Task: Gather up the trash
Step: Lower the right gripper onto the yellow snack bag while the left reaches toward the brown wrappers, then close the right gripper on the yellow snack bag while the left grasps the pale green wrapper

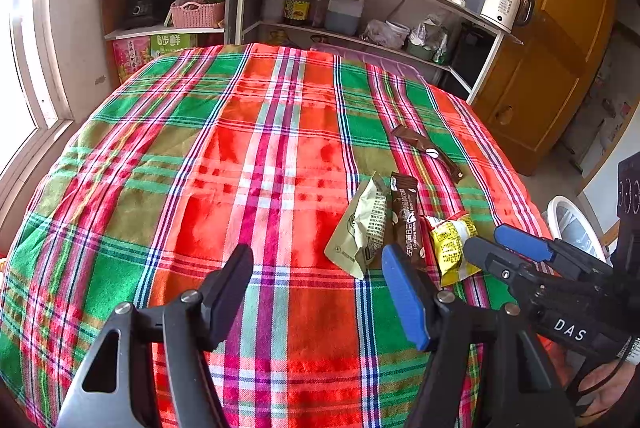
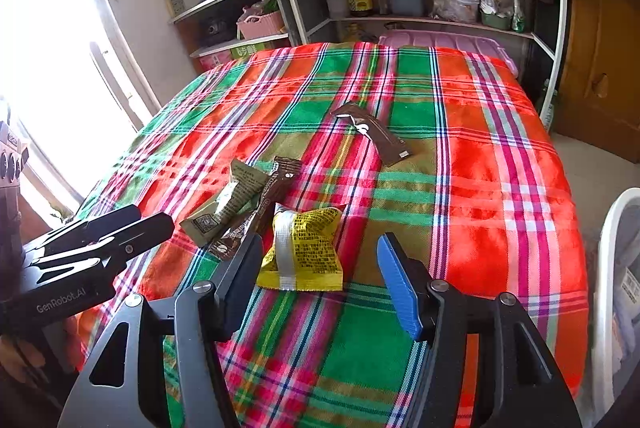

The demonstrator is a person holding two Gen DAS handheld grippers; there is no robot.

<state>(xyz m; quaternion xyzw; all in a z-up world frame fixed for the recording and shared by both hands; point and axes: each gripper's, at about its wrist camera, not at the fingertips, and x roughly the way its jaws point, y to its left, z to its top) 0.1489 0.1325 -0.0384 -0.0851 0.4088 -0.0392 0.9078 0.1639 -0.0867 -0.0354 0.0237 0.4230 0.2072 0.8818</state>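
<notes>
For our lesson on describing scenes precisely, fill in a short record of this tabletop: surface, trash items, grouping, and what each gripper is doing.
surface: plaid tablecloth
trash items: yellow packet, green wrapper, brown sachet, second brown sachet
grouping: three lie together; second brown sachet lies apart, farther back
left gripper: jaws open, empty, above cloth beside the green wrapper
right gripper: jaws open, yellow packet just ahead, not gripped

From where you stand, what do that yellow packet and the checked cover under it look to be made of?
The yellow packet looks like thin plastic film: glossy, crinkled, with a shiny sealed strip down its back, though coated foil is possible. The checked cover looks like woven cotton-type cloth: matte, with crossing coloured threads and soft wrinkles. I cannot tell the exact fibre.
</notes>
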